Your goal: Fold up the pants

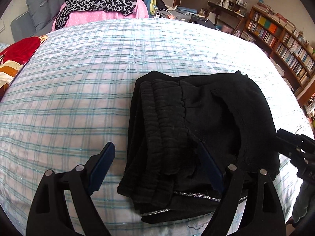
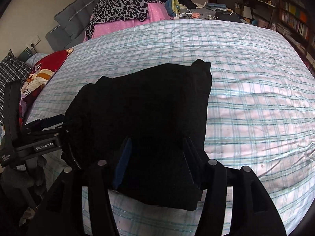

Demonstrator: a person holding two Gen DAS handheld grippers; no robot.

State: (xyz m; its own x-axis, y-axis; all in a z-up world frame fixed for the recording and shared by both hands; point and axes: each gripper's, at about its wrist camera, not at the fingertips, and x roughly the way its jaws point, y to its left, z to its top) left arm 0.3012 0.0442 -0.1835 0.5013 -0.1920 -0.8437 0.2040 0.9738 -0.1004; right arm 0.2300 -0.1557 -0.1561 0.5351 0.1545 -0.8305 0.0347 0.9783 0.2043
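Observation:
Black pants [image 1: 200, 137] lie folded into a compact stack on the checked bedspread [image 1: 78, 78], waistband on top at the left. My left gripper [image 1: 155, 149] is open above the stack's near left corner, one finger over the bedspread, the other over the fabric. In the right wrist view the pants [image 2: 141, 108] fill the middle. My right gripper [image 2: 157, 143] is open, its jaws spread over the near edge of the stack, gripping nothing. The right gripper shows in the left view [image 1: 295, 147], the left gripper in the right view [image 2: 45, 129].
Pink and leopard-print bedding [image 1: 102, 2] is piled at the far end by a grey headboard [image 1: 39, 7]. A red patterned cloth [image 1: 17, 55] lies at the left edge. Bookshelves [image 1: 285, 39] stand at the right. A fan and cables [image 2: 181, 9] sit beyond the bed.

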